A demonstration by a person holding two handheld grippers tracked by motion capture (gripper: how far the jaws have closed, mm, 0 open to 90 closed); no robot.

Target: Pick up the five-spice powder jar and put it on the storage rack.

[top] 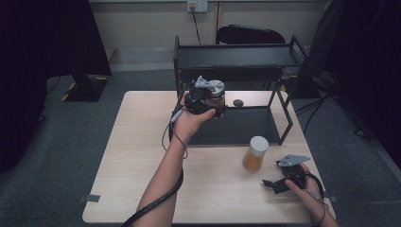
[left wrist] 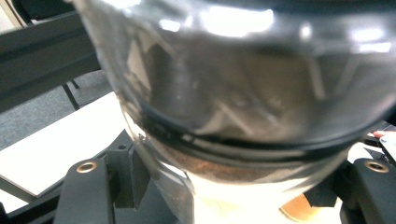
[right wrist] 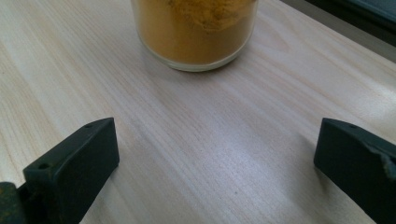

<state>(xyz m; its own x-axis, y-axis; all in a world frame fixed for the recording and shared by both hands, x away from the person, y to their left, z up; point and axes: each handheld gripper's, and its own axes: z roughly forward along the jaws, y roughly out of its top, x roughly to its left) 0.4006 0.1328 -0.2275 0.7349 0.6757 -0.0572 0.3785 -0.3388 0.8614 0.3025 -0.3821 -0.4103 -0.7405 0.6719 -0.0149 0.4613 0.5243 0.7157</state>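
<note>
Left gripper (top: 204,100) jaws pinch a steel-lidded jar (top: 215,97), held above the pale wood surface (top: 142,156) before the black rack (top: 236,56). Right gripper (top: 279,182) jaws spread, resting near orange-powder jar (top: 255,153). Grey carpet floor (top: 71,123), dim room.

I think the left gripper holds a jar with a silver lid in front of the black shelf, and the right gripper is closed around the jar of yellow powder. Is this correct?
Not quite. The right gripper is open and apart from the jar of yellow powder, as the right gripper view shows: bare table lies between its jaws. The rest holds: the left gripper grips the jar with a silver lid before the black shelf.
</note>
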